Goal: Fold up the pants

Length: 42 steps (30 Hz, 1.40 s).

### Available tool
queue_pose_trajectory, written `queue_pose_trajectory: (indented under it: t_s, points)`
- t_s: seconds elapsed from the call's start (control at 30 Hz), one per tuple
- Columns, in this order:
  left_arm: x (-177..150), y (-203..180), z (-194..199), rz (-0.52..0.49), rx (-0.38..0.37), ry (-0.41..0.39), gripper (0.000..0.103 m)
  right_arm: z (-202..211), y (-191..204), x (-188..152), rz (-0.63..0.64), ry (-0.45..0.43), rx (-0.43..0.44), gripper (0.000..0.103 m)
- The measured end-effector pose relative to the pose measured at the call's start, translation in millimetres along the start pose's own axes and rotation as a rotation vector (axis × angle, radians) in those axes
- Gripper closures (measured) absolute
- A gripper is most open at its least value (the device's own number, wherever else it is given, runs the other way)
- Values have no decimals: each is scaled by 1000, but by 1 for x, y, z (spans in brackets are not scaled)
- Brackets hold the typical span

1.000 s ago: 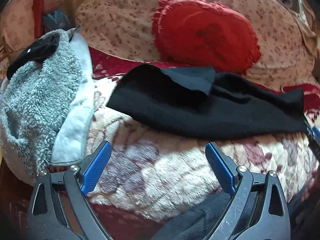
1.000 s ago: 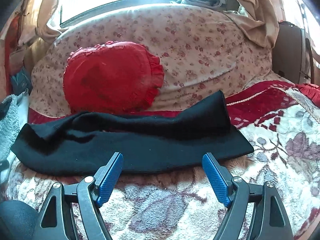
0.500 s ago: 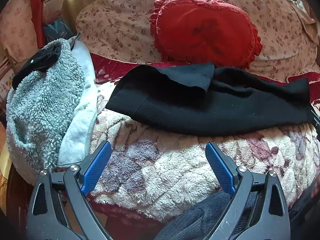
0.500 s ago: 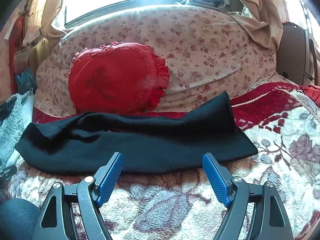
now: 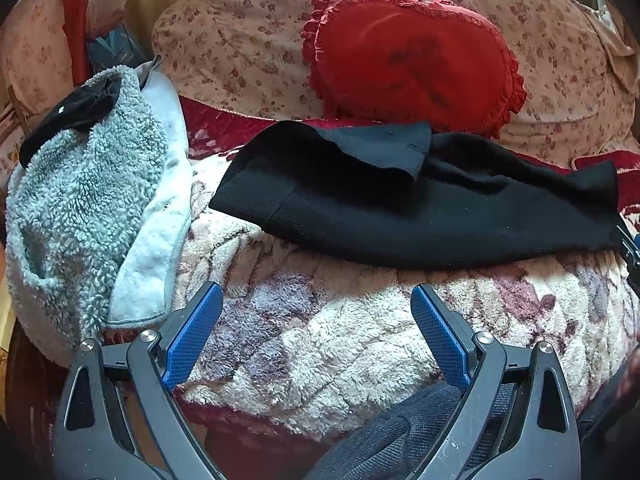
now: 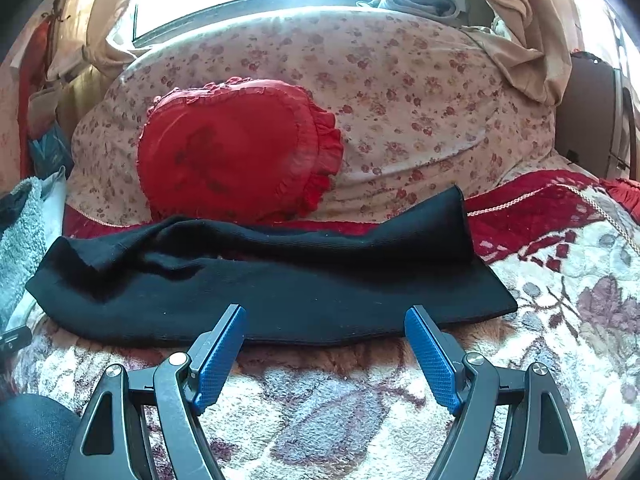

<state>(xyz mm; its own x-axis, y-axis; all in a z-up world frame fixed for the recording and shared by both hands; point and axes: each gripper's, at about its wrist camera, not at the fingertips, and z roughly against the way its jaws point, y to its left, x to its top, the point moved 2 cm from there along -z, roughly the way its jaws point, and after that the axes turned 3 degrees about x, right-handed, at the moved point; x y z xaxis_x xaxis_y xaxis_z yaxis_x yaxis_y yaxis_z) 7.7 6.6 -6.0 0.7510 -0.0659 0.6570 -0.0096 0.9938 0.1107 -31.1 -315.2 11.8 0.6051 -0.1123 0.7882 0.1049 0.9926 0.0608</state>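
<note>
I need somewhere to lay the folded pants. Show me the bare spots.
Free: blanket strip between pants and both grippers (left gripper, right gripper); also blanket right of the pants. Crowded: fleece at left, red cushion behind the pants.

No legible text, label, brand, number or sign appears in either wrist view; a small white mark on the black item is unreadable.
</note>
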Motion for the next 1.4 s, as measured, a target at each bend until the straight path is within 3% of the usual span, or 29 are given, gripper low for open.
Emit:
queue_pose_trajectory:
  t_s: [0.7,0.93,1.1,1.23,1.4]
  points:
    - [1,-1,-1,-4,9,16,8,-3,1,0,-3,3,-14,23]
    - [1,23,-10,114,-82,60,8,-3,0,-4,8,-13,-8,24]
    - [17,50,-9,141,-95,-22,8,-2,-8,-3,-24,-15,-9,24]
    - [28,83,-31,157,-245,-31,8,-1,-10,-4,-39,-16,5,24]
    - [44,73,-49,105,-394,-12,8,-2,-9,-4,-26,-13,11,24]
